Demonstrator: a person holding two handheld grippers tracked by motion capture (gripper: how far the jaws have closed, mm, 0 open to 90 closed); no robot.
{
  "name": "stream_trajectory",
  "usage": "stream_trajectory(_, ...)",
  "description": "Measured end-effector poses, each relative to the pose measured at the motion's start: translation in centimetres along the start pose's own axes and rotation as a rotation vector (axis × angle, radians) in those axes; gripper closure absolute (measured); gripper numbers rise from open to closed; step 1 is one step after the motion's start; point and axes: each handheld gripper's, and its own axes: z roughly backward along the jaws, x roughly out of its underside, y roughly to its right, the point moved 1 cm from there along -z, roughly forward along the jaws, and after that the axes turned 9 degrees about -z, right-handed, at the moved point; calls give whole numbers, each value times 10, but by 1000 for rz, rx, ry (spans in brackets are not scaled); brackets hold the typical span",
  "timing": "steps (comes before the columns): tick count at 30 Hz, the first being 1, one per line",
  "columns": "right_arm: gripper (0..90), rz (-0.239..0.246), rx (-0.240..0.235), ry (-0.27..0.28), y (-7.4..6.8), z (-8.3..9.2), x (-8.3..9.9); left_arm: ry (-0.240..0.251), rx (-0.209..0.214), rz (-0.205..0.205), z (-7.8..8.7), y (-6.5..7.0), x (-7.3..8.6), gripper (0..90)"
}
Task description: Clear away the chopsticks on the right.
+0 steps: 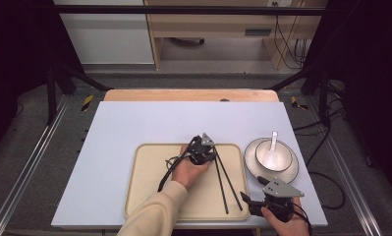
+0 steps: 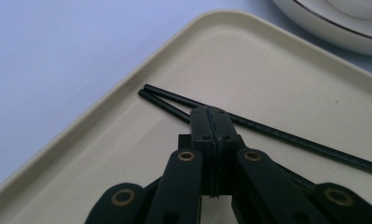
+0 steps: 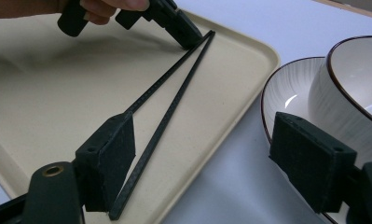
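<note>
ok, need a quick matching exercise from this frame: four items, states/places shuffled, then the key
Items:
1. left gripper
2. right gripper
3. chopsticks
4. spoon

States or places:
A. open, at the tray's near right corner
B. resting in the bowl on the plate
C. lying on the tray, joined at the far end
D. shut, tips at the chopsticks' far ends

Pairs: 1-D, 2-A, 3-C, 4-B

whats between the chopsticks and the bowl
In the high view, between the chopsticks and the bowl lie the tray's right rim, bare table, then the plate under the bowl.
</note>
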Motion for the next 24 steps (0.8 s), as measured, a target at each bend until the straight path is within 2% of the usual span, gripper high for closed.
stream_trajectory(1, 221, -2, 1, -3, 1, 0, 0, 14, 14, 12, -4, 3, -3, 898)
stream_trajectory(3, 222, -7, 0, -7, 1, 0, 1, 18, 19, 11, -6, 5, -4, 898)
stream_trajectory(4, 222, -9, 1, -7, 2, 0, 1, 16, 23, -3, -8, 7, -7, 898)
stream_trajectory(6, 222, -10, 1, -8, 2, -1, 1, 17, 25, -4, -8, 9, -7, 898)
stream_trajectory(9, 222, -10, -1, -4, 3, 0, 1, 0, 31, -41, 4, 11, -8, 898)
stream_trajectory(10, 222, -11, -2, -3, 3, 0, 0, 0, 31, -41, 4, 11, -8, 898)
stream_trajectory(12, 222, -12, -3, -2, 3, 0, 0, 0, 55, -66, 15, 16, -7, 898)
stream_trajectory(16, 221, -11, -4, -3, 3, 0, 0, -27, 106, -108, 29, 29, 1, 898)
stream_trajectory(18, 222, -10, -8, -3, 2, -1, -1, -64, 122, -136, 32, 37, 7, 898)
stream_trajectory(20, 222, -9, -7, -5, 2, -2, -1, -76, 132, -136, 33, 41, 12, 898)
stream_trajectory(22, 222, -6, -11, -4, 2, -2, -1, -66, 153, -142, 31, 43, 16, 898)
stream_trajectory(24, 222, -6, -10, -9, 2, -3, -1, -46, 158, -130, 29, 46, 17, 898)
